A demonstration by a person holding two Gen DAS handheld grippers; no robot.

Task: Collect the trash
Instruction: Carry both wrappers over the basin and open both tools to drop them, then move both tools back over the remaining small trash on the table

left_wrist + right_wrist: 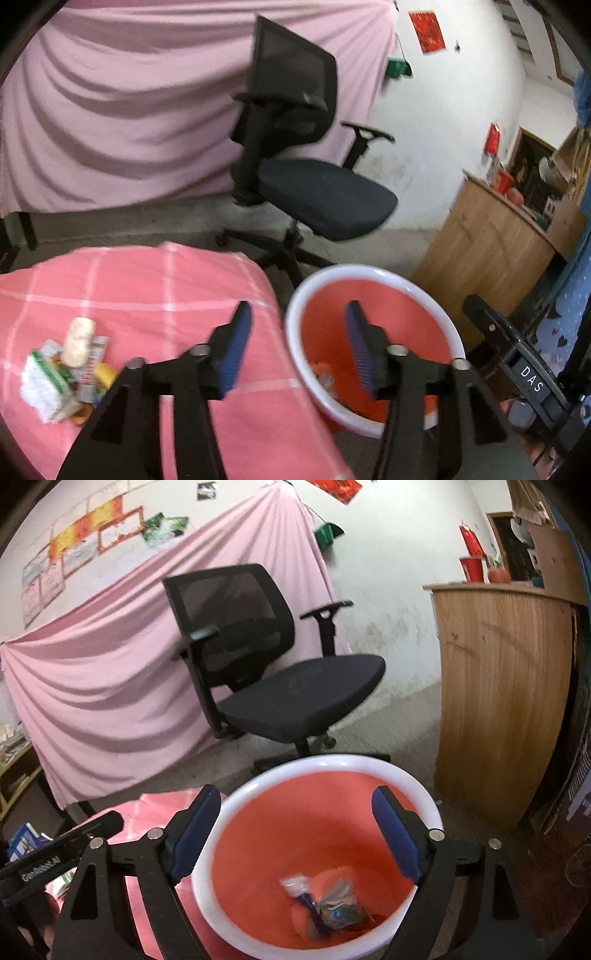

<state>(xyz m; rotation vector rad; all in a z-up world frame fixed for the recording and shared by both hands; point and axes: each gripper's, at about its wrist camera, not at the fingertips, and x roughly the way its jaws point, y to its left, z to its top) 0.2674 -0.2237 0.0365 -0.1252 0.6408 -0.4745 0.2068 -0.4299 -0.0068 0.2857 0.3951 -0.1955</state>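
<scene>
A red bin with a white rim [373,271] stands on the floor beside the table; several wrappers [332,904] lie at its bottom. A heap of trash [62,369], with packets and a pale lumpy piece, lies on the pink checked tablecloth [155,288] at the left. My left gripper [298,308] is open with nothing between its blue pads; it hangs over the gap between the table's edge and the bin. My right gripper [295,794] is open and empty, above the bin's rim [332,764]. The right gripper's body [524,373] shows at the right edge of the left wrist view.
A black office chair [314,184] stands just behind the bin. A wooden counter [491,240] is to the right, and a pink drape [110,110] hangs behind. A low shelf with papers [14,753] stands at the far left.
</scene>
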